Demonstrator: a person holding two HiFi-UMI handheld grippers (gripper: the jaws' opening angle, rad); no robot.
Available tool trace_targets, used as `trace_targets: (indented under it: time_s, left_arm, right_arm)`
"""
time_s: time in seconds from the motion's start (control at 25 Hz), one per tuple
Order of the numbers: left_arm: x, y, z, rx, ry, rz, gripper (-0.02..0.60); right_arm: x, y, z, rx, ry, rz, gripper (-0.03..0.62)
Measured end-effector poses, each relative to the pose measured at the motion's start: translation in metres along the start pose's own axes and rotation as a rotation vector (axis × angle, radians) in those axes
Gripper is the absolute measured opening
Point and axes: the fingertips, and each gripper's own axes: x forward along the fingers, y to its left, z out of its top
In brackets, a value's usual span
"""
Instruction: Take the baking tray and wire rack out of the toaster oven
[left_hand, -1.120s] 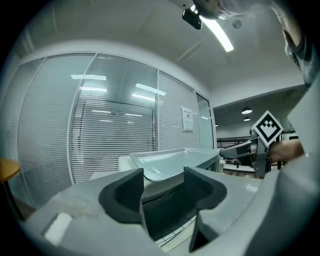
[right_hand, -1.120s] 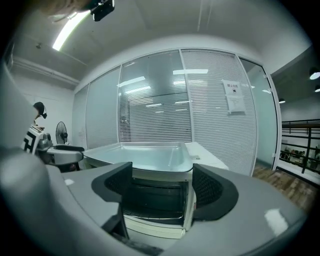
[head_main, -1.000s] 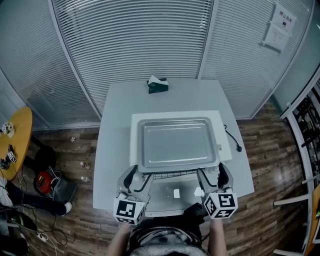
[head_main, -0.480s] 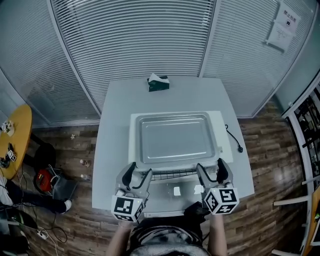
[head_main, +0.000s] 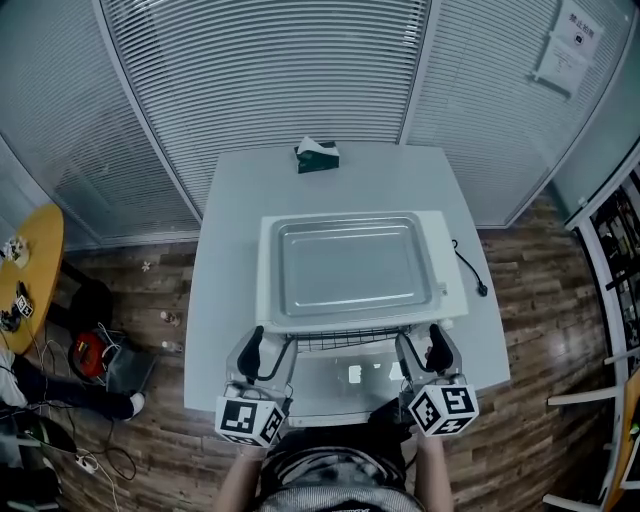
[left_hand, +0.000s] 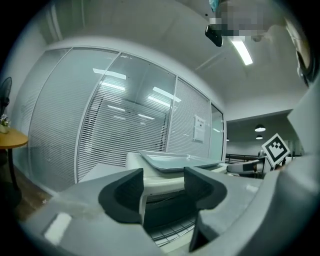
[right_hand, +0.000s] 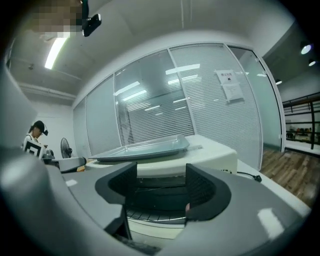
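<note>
We hold the left gripper (head_main: 270, 348) level at the front left corner of the wire rack (head_main: 345, 343), jaws wide and gripping nothing, ready to share the pull. The rack juts from the toaster oven (head_main: 266, 285) over its open door (head_main: 350, 388); the baking tray (head_main: 350, 268) already lies on the oven's roof, out of the way. The right gripper (head_main: 420, 348) mirrors it, its jaws having just been closing yet apart, pressing nothing.

Left gripper (left_hand: 163, 186), lower centre: jaws apart, nothing clamped. The toaster oven (left_hand: 132, 161) front shows between them, with the wire rack (left_hand: 172, 234) at bottom centre. The baking tray (left_hand: 182, 161) lies on the oven top, mid-frame.
</note>
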Motion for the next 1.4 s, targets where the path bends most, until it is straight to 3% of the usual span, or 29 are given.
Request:
trace_targets:
  time_s: [0.2, 0.36, 0.44, 0.6, 0.8, 0.92, 1.08, 1.24, 1.36, 1.4]
  left_arm:
    - [-0.013, 0.004, -0.027, -0.096, 0.026, 0.044, 0.262]
    - [-0.014, 0.008, -0.086, -0.312, 0.138, 0.051, 0.262]
    - [-0.014, 0.009, -0.111, -0.384, 0.189, 0.058, 0.262]
    - [-0.014, 0.013, -0.143, -0.431, 0.259, 0.085, 0.262]
    - [-0.007, 0.019, -0.173, -0.505, 0.322, 0.109, 0.264]
    - [-0.002, 0.020, -0.192, -0.612, 0.354, 0.124, 0.264]
    - [0.009, 0.021, -0.211, -0.835, 0.353, 0.140, 0.264]
    - [0.026, 0.024, -0.219, -0.905, 0.349, 0.140, 0.264]
    - [0.039, 0.030, -0.221, -1.003, 0.299, 0.141, 0.262]
    - [0.042, 0.033, -0.222, -1.048, 0.274, 0.147, 0.242]
  right_arm:
    - [0.001, -0.005, -0.041, 0.133, 0.105, 0.003, 0.304]
    - [0.006, -0.009, -0.075, 0.208, 0.201, 0.005, 0.302]
    - [0.009, -0.009, -0.089, 0.233, 0.245, 0.009, 0.302]
    - [0.015, -0.014, -0.110, 0.332, 0.294, 0.005, 0.302]
    - [0.026, -0.016, -0.134, 0.354, 0.379, 0.025, 0.302]
    - [0.036, -0.012, -0.149, 0.395, 0.434, 0.060, 0.302]
    - [0.053, -0.005, -0.166, 0.491, 0.493, 0.103, 0.304]
    - [0.071, -0.005, -0.171, 0.636, 0.493, 0.134, 0.302]
    - [0.083, -0.004, -0.172, 0.624, 0.498, 0.153, 0.280]
    - [0.087, -0.004, -0.173, 0.615, 0.498, 0.154, 0.246]
